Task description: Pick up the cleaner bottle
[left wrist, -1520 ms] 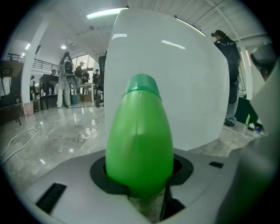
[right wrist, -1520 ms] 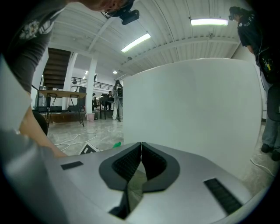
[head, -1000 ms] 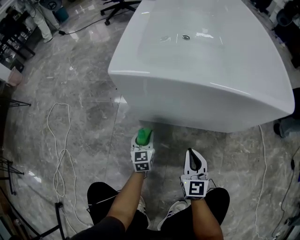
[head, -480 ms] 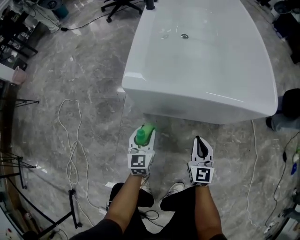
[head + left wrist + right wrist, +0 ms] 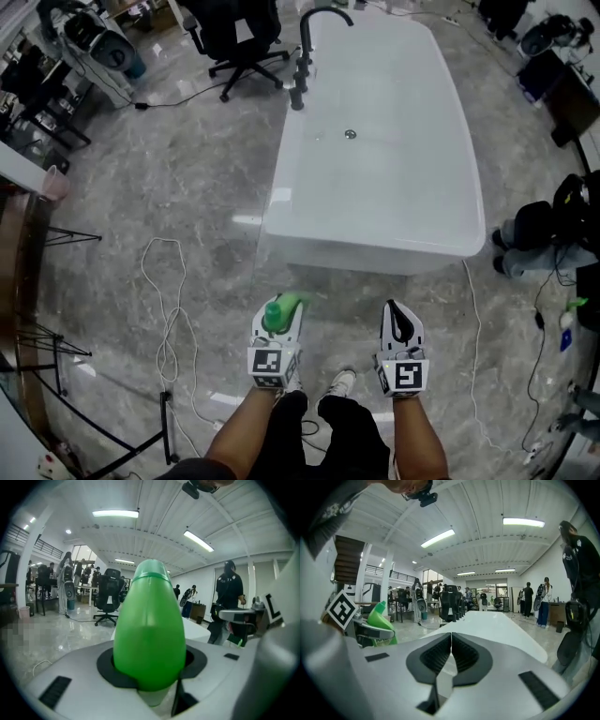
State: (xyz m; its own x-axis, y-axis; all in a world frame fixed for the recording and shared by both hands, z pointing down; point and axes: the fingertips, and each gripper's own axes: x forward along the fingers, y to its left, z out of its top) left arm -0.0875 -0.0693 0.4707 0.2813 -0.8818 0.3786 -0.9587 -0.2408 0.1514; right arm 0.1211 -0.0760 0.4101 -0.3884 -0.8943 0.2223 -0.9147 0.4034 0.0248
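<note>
Cleaner bottle (image 5: 285,306): green, held off the floor between the jaws of the left gripper (image 5: 277,323), in front of the person's left knee and on the near side of the bathtub (image 5: 375,141). In the left gripper view the bottle (image 5: 150,630) fills the middle of the frame, rounded body upright, with both dark pads pressed against its sides. Grip reads firm; the bottle touches neither floor nor tub.

Right gripper (image 5: 398,315): level with the left one and just to its right, well clear of the bottle. Its own view shows the jaws (image 5: 451,653) closed pad to pad with nothing between them; the green bottle (image 5: 379,620) shows at that view's left edge, clamped in the other gripper.

Person: both forearms reach forward from the near edge of the frame. One white shoe (image 5: 339,382) shows between them on the floor.

Surroundings: the white bathtub lies lengthwise, running away from the person, with a dark faucet (image 5: 314,28) at its far left corner and a drain in its basin. Grey marble floor (image 5: 169,187), glossy. A white cable (image 5: 169,309) loops on the floor left of the left gripper. A black office chair (image 5: 234,37) stands far left of the tub. Both gripper views show people standing in the far background.
</note>
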